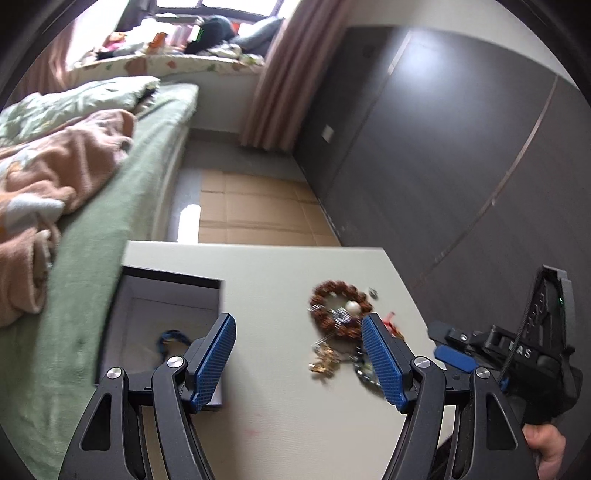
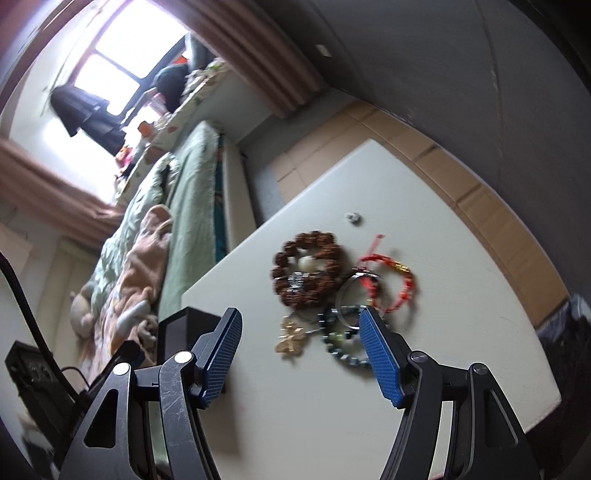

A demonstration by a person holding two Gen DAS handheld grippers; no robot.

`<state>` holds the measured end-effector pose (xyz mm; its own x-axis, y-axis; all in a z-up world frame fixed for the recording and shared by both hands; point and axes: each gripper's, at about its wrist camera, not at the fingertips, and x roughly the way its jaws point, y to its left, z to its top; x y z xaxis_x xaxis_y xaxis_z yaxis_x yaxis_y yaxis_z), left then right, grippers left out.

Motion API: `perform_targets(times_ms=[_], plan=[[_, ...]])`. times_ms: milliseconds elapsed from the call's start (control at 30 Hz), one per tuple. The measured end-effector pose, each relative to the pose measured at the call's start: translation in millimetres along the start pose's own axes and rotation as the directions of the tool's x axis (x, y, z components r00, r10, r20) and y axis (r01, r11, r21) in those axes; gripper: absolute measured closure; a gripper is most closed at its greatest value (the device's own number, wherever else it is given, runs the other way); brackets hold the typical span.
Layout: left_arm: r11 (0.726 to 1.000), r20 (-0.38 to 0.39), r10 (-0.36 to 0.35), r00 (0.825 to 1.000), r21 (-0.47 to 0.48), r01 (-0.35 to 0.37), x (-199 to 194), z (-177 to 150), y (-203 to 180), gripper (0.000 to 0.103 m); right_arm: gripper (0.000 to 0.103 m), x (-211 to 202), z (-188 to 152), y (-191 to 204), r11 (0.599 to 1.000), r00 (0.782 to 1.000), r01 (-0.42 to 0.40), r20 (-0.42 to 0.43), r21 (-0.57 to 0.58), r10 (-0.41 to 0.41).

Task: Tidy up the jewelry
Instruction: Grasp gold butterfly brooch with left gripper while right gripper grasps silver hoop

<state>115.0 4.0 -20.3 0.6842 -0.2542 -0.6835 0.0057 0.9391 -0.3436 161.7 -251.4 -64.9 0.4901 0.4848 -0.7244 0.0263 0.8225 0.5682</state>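
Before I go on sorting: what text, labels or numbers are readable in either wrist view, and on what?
"AS": white letters on the black body of the right gripper, seen from the left wrist; an earlier letter is cut off.
Raised markings on that gripper's black side plate: too blurred to read.
Pale digits on the black device at the right wrist view's left edge: unreadable.
Green display on the windowsill: too small.

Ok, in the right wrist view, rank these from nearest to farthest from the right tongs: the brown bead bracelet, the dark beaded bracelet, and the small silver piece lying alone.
1. Dark beaded bracelet, right beside the right tongs' right-hand finger.
2. Brown bead bracelet, farther up the table, mid-pile.
3. Small silver piece, alone beyond the pile, toward the table's far edge.
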Motion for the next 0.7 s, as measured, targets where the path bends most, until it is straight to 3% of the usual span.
perform_targets(times_ms=[133, 333, 500, 700], plan=[[0.999, -0.047, 0.005, 0.999, 0.052, -0.002, 18, 2, -21, 0.038, 0.036, -1, 6, -19, 0.998, 1.0, -0.007, -0.011, 0.067, 0.008], [0.996, -0.102, 0.004, 0.995, 0.085, 0.005, 46, -7, -35, 0.045, 0.039, -5, 12, -29, 0.997, 1.0, 0.0, -0.002, 0.074, 0.0], [0.996, -0.167, -0.006, 0.986, 0.087, 0.021, 74, -21, -33, 0.061, 0.055, 4, 14, -37, 0.995, 1.0, 0.004, -0.028, 0.097, -0.002], [0.996, -0.22, 0.0, 0.975, 0.083, 0.018, 95, -35, -28, 0.064, 0.07, 26, 11, -48, 0.99, 0.996, 0.022, -0.092, 0.138, -0.009]])
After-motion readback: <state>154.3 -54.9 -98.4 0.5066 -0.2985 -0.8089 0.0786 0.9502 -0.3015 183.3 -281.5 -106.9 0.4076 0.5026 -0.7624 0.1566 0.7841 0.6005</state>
